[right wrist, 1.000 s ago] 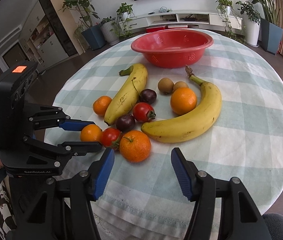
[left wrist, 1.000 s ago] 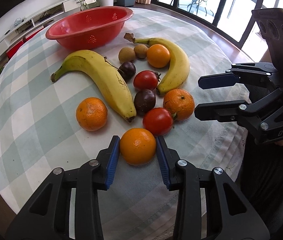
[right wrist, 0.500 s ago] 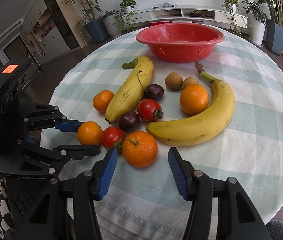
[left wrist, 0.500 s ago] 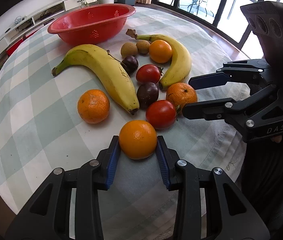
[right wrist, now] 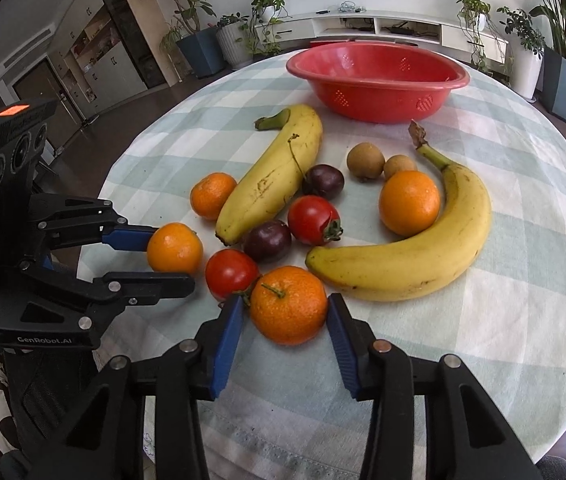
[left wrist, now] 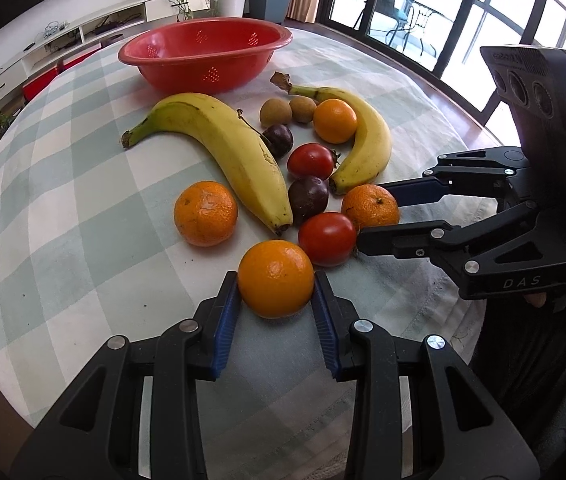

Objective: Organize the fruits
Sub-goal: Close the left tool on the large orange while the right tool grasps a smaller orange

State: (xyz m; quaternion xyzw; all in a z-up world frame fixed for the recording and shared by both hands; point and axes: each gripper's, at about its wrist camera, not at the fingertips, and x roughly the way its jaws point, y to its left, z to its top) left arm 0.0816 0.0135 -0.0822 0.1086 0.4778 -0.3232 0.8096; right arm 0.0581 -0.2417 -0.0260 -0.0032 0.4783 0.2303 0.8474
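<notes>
My left gripper (left wrist: 276,284) is shut on a smooth orange (left wrist: 275,278) at the near edge of the checked tablecloth (left wrist: 63,208). In the right wrist view the same gripper (right wrist: 171,260) comes in from the left with that orange (right wrist: 175,247) between its blue pads. My right gripper (right wrist: 284,304) straddles a tangerine (right wrist: 289,304) with a green stem, and its jaws are closing. The right pad is at the peel, while a thin gap shows at the left pad. A red tomato (right wrist: 231,273) sits right beside the left finger. A red colander (right wrist: 377,78) stands empty at the far side.
Two bananas (right wrist: 275,172) (right wrist: 415,252), another tangerine (right wrist: 213,195), another orange (right wrist: 409,202), a second tomato (right wrist: 313,219), two dark plums (right wrist: 267,240) and two small brown fruits (right wrist: 365,161) lie between me and the colander. The round table's edge is just below both grippers.
My right gripper's jaws have narrowed from wide apart to close around the tangerine, after edging forward over it. The left gripper has kept its hold on the orange.
</notes>
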